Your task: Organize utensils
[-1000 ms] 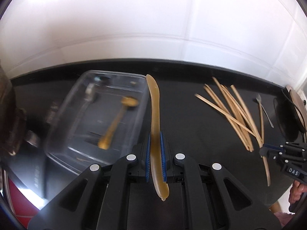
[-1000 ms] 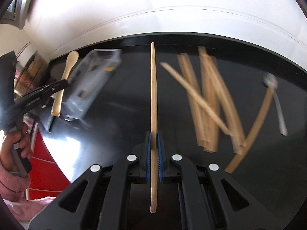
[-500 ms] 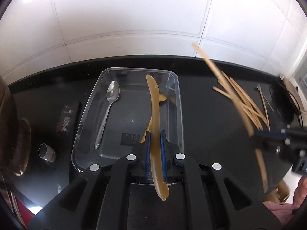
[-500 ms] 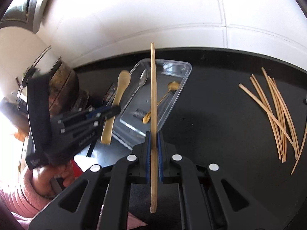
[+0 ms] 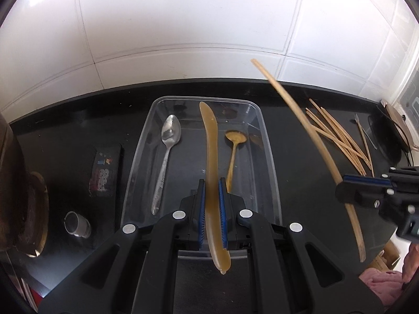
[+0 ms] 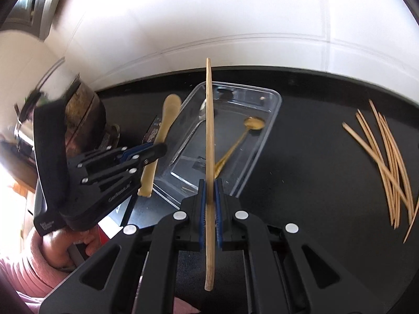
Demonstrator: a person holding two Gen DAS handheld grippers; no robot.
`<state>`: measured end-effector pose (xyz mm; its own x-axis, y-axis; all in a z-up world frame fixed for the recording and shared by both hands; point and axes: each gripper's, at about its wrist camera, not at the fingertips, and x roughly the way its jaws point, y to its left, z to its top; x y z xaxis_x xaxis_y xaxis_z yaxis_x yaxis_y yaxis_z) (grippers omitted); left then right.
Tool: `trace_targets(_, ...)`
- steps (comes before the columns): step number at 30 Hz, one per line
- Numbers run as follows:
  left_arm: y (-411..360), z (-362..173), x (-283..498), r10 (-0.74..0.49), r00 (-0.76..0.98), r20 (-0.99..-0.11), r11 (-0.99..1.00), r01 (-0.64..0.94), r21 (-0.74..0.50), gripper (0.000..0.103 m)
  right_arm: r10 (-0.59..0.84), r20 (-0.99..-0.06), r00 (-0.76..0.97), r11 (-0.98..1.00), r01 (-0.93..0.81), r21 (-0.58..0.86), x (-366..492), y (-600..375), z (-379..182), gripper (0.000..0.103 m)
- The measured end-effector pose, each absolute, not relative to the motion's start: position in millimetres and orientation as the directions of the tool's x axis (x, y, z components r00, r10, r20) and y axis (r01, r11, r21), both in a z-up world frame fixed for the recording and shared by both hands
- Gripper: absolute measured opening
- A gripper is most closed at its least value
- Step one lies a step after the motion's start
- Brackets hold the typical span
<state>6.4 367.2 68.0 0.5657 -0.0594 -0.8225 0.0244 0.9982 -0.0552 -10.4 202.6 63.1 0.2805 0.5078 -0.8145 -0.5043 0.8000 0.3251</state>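
My left gripper [image 5: 210, 196] is shut on a tan flat spatula [image 5: 210, 141] that hangs over the clear plastic tray [image 5: 269, 162]. A silver spoon [image 5: 167, 151] and a gold spoon [image 5: 234, 144] lie inside that tray. My right gripper [image 6: 209, 196] is shut on a long thin wooden stick [image 6: 209, 120], held above the tray's [image 6: 272, 115] near edge. The left view shows this stick [image 5: 309, 130] and the right gripper [image 5: 366, 185] to the tray's right. The right view has the left gripper [image 6: 154, 151] with the spatula [image 6: 163, 130] left of the tray.
Several loose wooden sticks [image 5: 337, 136] lie on the black counter [image 6: 314, 157] right of the tray, seen too in the right view as sticks [image 6: 387, 151]. A dark packet [image 5: 104, 170] and a small metal cup [image 5: 77, 223] sit left of the tray. A white tiled wall [image 5: 183, 26] backs the counter.
Both grippers moved left with their loads, from beside the stick pile to over the tray. The tray now sits centred under the left gripper, and the right gripper's stick has come alongside.
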Motion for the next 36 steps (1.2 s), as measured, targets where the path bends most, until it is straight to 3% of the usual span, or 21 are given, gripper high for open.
trace_targets(22, 399, 50, 76, -0.06, 0.517, -0.854, 0.998, 0.019, -0.058, 0.01, 0.506, -0.835, 0.214, 0.816, -0.433, 0.383, 45, 229, 35, 0.007)
trace_targets(23, 399, 49, 78, -0.045, 0.516, -0.855, 0.999, 0.014, -0.044, 0.025, 0.502, -0.837, 0.219, 0.818, -0.435, 0.376, 45, 231, 36, 0.007)
trace_targets(24, 399, 48, 81, -0.013, 0.51, -0.86, 1.0, 0.005, -0.013, 0.047, 0.502, -0.835, 0.224, 0.818, -0.436, 0.375, 46, 231, 36, 0.008)
trace_targets(25, 398, 47, 84, 0.028, 0.51, -0.86, 1.0, -0.01, 0.027, 0.098, 0.5, -0.832, 0.239, 0.823, -0.431, 0.371, 48, 230, 39, 0.011)
trace_targets(26, 398, 51, 82, 0.064, 0.535, -0.842, 0.998, -0.025, 0.06, 0.097, 0.488, -0.832, 0.263, 0.836, -0.415, 0.359, 49, 227, 42, 0.018)
trace_targets(28, 399, 56, 80, 0.093, 0.561, -0.823, 0.995, -0.034, 0.09, 0.097, 0.469, -0.82, 0.329, 0.862, -0.371, 0.344, 52, 216, 50, 0.091)
trace_targets(32, 403, 55, 78, 0.118, 0.542, -0.832, 0.993, -0.068, 0.097, 0.097, 0.436, -0.75, 0.497, 0.899, -0.285, 0.334, 50, 183, 76, 0.095)
trace_targets(36, 402, 55, 73, 0.105, 0.538, -0.836, 0.994, -0.088, 0.068, 0.097, 0.384, -0.757, 0.529, 0.923, -0.248, 0.294, 43, 172, 78, 0.095)
